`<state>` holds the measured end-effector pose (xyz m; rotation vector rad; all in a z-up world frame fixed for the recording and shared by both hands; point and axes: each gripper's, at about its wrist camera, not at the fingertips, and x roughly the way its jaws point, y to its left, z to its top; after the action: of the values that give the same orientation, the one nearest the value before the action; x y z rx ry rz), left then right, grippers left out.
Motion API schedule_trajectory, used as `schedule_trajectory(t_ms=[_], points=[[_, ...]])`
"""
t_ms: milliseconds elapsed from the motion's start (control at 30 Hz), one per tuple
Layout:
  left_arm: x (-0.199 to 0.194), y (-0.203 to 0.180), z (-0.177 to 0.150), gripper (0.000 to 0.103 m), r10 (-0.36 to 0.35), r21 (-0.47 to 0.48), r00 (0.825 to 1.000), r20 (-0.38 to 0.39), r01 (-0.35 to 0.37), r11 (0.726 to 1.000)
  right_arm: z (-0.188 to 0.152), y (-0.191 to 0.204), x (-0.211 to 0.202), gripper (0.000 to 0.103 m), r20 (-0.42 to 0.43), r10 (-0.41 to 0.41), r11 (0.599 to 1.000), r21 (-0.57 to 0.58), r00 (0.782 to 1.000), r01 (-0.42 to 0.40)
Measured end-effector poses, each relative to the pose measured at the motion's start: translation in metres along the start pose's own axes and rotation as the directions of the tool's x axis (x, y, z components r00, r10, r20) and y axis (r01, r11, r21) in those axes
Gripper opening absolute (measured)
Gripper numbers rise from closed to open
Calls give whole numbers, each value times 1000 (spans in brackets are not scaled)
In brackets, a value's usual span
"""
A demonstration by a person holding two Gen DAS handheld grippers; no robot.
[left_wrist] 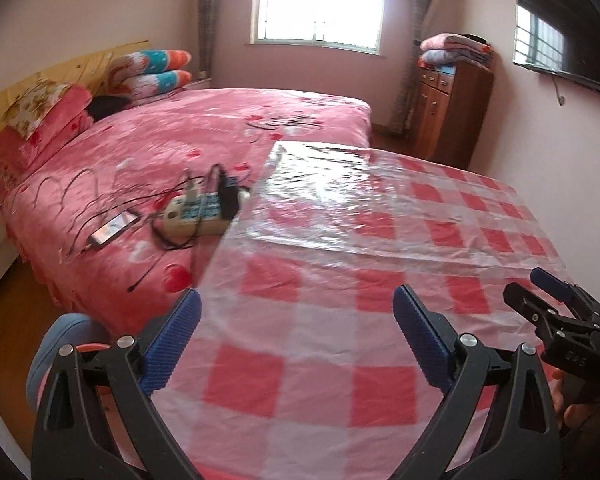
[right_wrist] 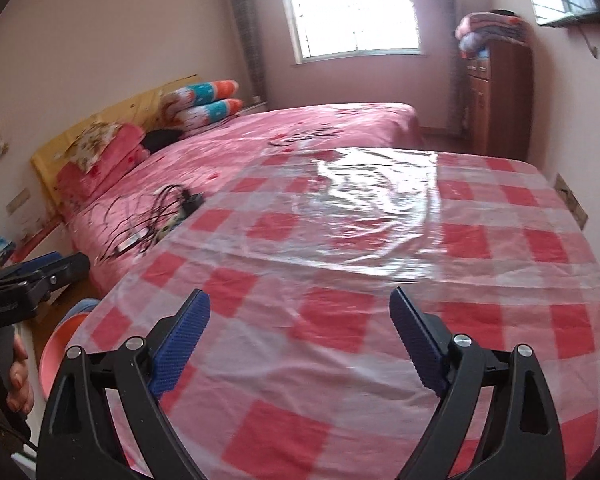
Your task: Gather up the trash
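1. My left gripper [left_wrist: 296,312] hangs over the checked tablecloth [left_wrist: 320,360], fingers spread wide, nothing between them.
2. My right gripper [right_wrist: 300,312] is likewise splayed and empty.
3. I see no trash on the cloth (only a clear plastic sheet [left_wrist: 340,200] lying flat at its far end).

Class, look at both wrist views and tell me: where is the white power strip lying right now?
The power strip lies on the pink bed, left of the checkered table, beside a phone among black cables.
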<state>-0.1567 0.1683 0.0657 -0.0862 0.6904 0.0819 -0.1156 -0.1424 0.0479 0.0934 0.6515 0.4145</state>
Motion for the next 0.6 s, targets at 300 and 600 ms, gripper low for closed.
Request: schedule_trajectory(t_ms=[300, 600], points=[[17, -60, 14, 99, -89, 64, 996, -11, 89, 994, 2, -52, -11, 90, 29, -97, 993, 72, 995, 95], [34, -108, 21, 99, -140, 107, 989, -38, 144, 984, 2, -89, -20, 90, 45, -180, 979, 108, 983, 174]])
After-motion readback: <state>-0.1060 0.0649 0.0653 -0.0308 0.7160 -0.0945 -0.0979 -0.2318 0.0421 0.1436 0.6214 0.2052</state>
